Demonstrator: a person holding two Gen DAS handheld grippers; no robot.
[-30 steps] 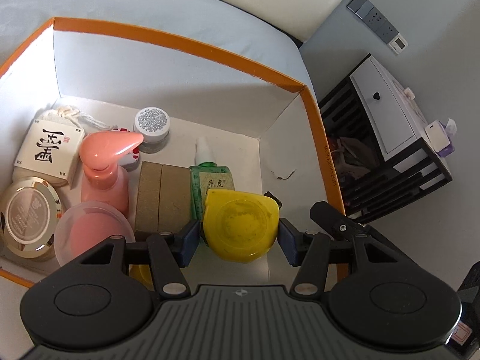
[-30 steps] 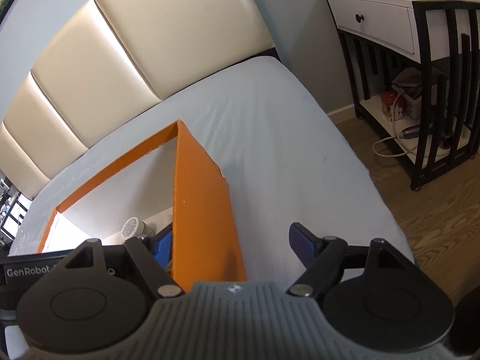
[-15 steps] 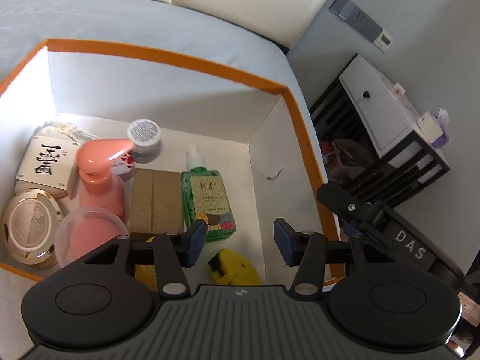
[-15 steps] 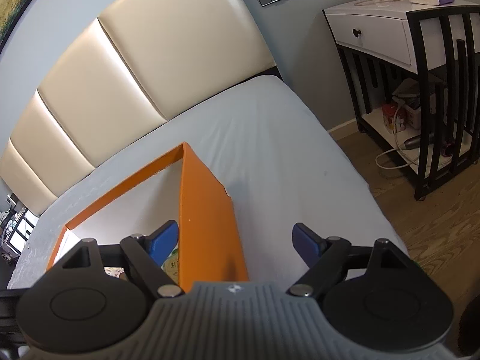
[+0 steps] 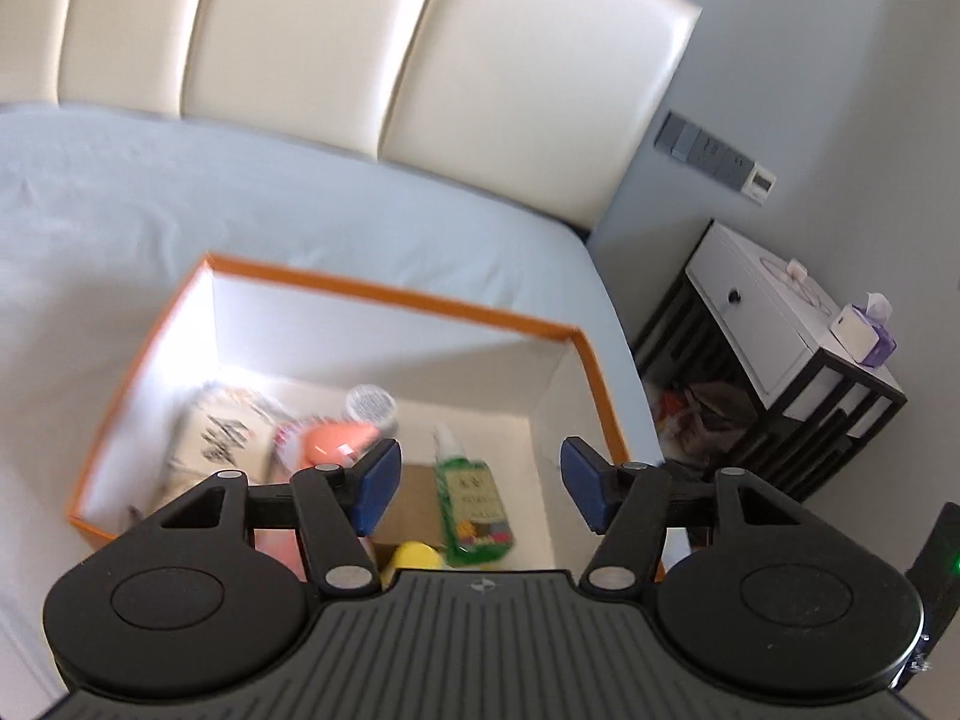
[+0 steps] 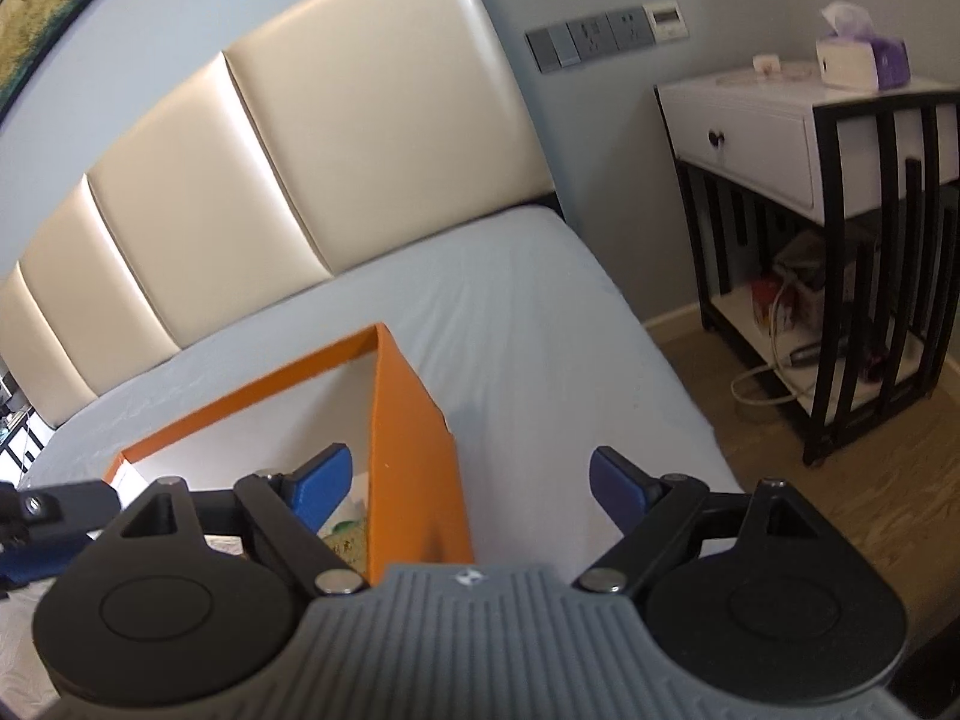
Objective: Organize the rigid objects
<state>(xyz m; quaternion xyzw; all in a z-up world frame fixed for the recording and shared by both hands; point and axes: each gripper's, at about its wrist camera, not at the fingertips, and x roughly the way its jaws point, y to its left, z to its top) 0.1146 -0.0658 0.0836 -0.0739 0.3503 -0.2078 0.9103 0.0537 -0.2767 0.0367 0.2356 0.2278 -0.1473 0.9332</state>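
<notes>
An orange box with white inside (image 5: pixel 384 295) stands on the bed. In it lie a green bottle (image 5: pixel 474 495), a pink pump bottle (image 5: pixel 333 441), a small grey-lidded jar (image 5: pixel 372 403), a white card with black writing (image 5: pixel 219 435), a brown block (image 5: pixel 408 507) and a yellow object (image 5: pixel 414 553), partly hidden by my gripper body. My left gripper (image 5: pixel 475 487) is open and empty, raised above the box. My right gripper (image 6: pixel 471 483) is open and empty, over the box's orange right wall (image 6: pixel 414 456).
The bed has a pale blue sheet (image 5: pixel 240 210) and a cream padded headboard (image 5: pixel 336 42). A black-and-white nightstand (image 6: pixel 828 138) with a tissue box (image 6: pixel 864 60) stands to the right on the wood floor (image 6: pixel 840 480). Wall sockets (image 6: pixel 606 36) are above.
My left gripper let go of the yellow object into the box, opened, and pulled up and back. My right gripper drew back a little and stays open.
</notes>
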